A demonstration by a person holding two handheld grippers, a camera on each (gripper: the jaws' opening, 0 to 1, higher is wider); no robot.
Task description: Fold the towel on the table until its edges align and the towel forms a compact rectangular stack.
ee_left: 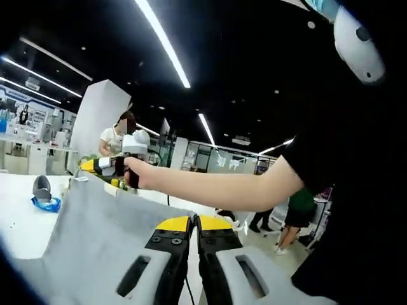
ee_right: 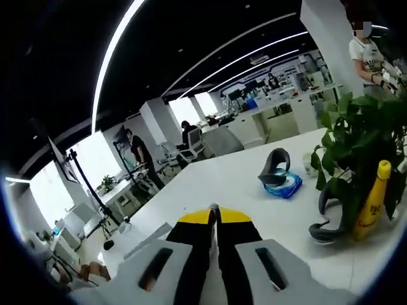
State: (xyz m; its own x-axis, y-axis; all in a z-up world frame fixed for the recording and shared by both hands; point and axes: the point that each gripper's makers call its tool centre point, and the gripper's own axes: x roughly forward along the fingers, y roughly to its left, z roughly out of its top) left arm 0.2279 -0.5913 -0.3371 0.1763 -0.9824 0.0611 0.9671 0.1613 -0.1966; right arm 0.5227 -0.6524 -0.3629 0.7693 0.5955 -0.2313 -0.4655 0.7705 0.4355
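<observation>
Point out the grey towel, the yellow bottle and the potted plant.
Grey cloth towel (ee_left: 95, 235): left gripper view, on its lifted middle.
Yellow plastic bottle (ee_right: 370, 206): right gripper view, on its body.
Green leafy potted plant (ee_right: 356, 136): right gripper view, on its leaves.

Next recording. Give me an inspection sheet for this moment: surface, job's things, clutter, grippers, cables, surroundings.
Surface: white table, bare in patches.
Job's things: grey towel lifted off the table, stretched between both grippers.
Clutter: dark curved gadget on a blue ring; potted plant; yellow bottle; a second dark curved item beside it.
Grippers: left gripper jaws closed on the towel edge; right gripper jaws closed, towel pinched between them; a hand holds it in the left gripper view.
Cables: a thin dark one between the left jaws.
Surroundings: open office, ceiling light strips, desks, tripod, people standing.
</observation>
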